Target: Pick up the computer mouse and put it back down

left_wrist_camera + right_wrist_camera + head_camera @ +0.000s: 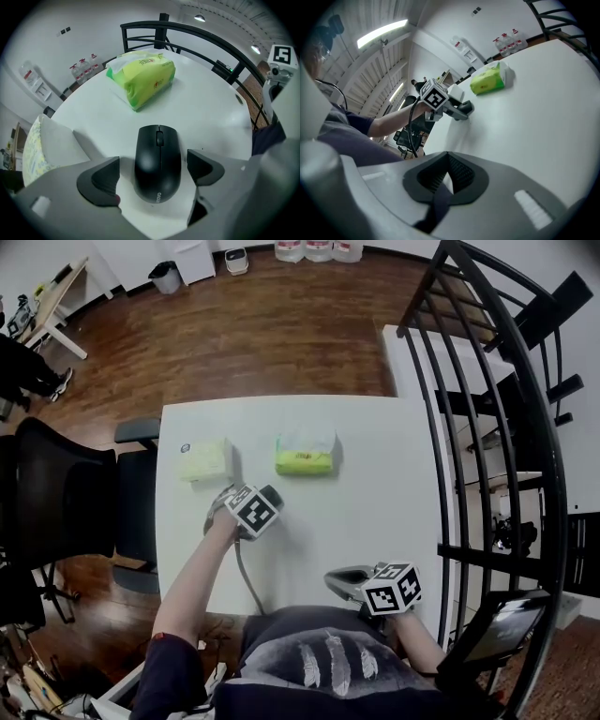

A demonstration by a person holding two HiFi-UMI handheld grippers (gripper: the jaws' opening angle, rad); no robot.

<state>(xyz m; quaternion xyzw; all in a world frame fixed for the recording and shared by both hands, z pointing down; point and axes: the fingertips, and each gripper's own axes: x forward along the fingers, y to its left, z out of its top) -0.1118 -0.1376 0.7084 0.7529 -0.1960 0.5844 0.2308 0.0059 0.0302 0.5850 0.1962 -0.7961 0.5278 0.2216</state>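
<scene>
Mouse (pixel 157 161): black, rounded, scroll wheel up; lay flat on white table (pixel 211 108)
Left gripper (pixel 154 166): jaws stood wide, flanking it
Right gripper (pixel 446 176): jaws were together, empty

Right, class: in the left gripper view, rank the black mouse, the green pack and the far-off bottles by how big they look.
1. Black mouse and green pack: about alike. The mouse lies nearer the camera, so I won't rank them.
2. Bottles: clearly smallest, far off.
</scene>
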